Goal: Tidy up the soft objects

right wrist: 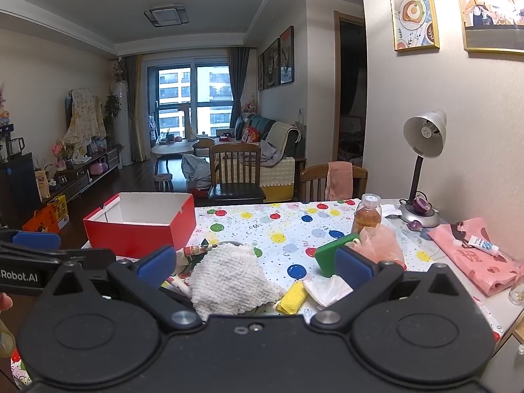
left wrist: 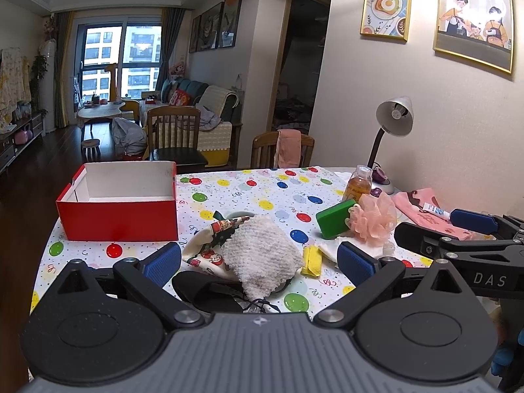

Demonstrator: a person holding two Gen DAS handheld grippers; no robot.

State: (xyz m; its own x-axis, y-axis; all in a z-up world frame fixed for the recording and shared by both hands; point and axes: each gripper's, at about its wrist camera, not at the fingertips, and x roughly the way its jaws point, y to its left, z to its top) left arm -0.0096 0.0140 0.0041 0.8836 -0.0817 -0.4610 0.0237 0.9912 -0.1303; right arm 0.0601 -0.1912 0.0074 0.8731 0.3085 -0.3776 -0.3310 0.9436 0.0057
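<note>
A fluffy white cloth point(left wrist: 262, 255) point(right wrist: 229, 278) lies near the table's front over a patterned cloth point(left wrist: 209, 242) point(right wrist: 193, 250). To its right are a yellow sponge point(left wrist: 311, 260) point(right wrist: 293, 298), a white tissue point(right wrist: 327, 290), a green sponge point(left wrist: 335, 218) point(right wrist: 330, 255) and a pink bath pouf point(left wrist: 373, 219) point(right wrist: 383, 240). An open red box point(left wrist: 121, 221) point(right wrist: 144, 234) stands at the left. My left gripper point(left wrist: 258, 263) hangs open just above the white cloth, holding nothing. My right gripper point(right wrist: 255, 267) is open too, over the same pile.
A balloon-print tablecloth point(left wrist: 262, 193) covers the table. At the right are an amber bottle point(right wrist: 367, 214), a desk lamp point(right wrist: 422, 150), a pink bag point(right wrist: 475, 255) with a small tube point(right wrist: 484, 245). A black strap lies under the cloth point(left wrist: 203, 290). Wooden chairs point(right wrist: 235, 170) stand behind.
</note>
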